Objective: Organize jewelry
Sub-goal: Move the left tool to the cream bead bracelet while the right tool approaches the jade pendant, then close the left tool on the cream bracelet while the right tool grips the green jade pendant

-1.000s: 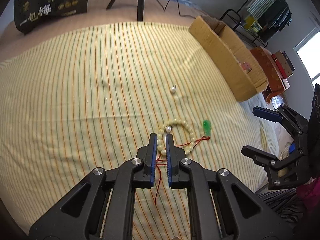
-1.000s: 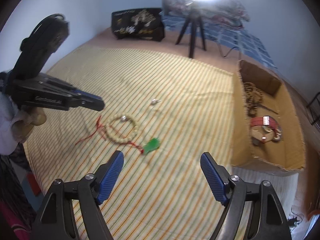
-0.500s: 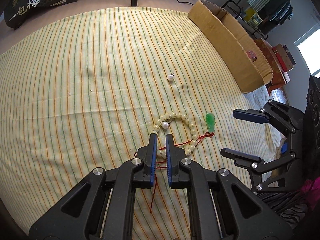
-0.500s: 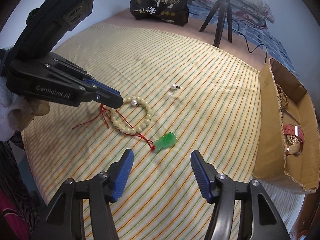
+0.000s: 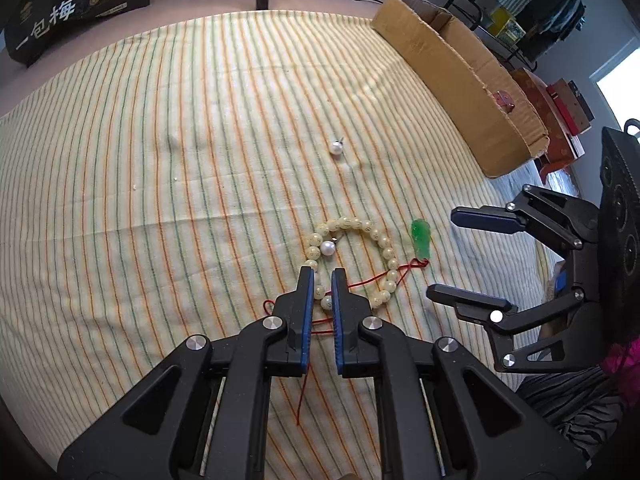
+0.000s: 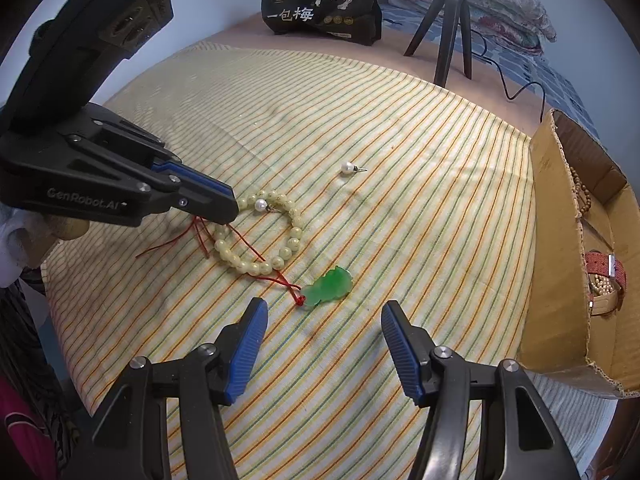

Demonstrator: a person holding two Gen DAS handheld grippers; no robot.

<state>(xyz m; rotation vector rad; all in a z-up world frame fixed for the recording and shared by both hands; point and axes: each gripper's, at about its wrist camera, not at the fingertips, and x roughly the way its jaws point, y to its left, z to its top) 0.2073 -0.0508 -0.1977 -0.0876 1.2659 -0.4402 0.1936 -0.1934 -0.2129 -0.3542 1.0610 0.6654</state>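
Note:
A pale bead bracelet (image 5: 362, 252) (image 6: 276, 236) lies on the striped cloth, with a pearl earring (image 5: 328, 247) (image 6: 261, 204) on its rim. A green pendant (image 5: 421, 237) (image 6: 328, 287) on a red cord lies beside it. A second pearl earring (image 5: 336, 147) (image 6: 347, 167) lies farther off. My left gripper (image 5: 322, 274) (image 6: 230, 210) has its jaws nearly closed, astride the bracelet's near beads; whether they pinch is unclear. My right gripper (image 6: 322, 338) (image 5: 476, 258) is open, just short of the pendant.
A cardboard box (image 5: 456, 92) (image 6: 560, 264) with beads and a red watch stands at the right. A black printed bag (image 5: 76, 4) (image 6: 320, 10) and a tripod (image 6: 452, 24) stand at the far edge. The cloth's near edge drops off.
My right gripper has moved in towards the pendant, jaws still open. My left gripper has crept forward over the bracelet's near beads.

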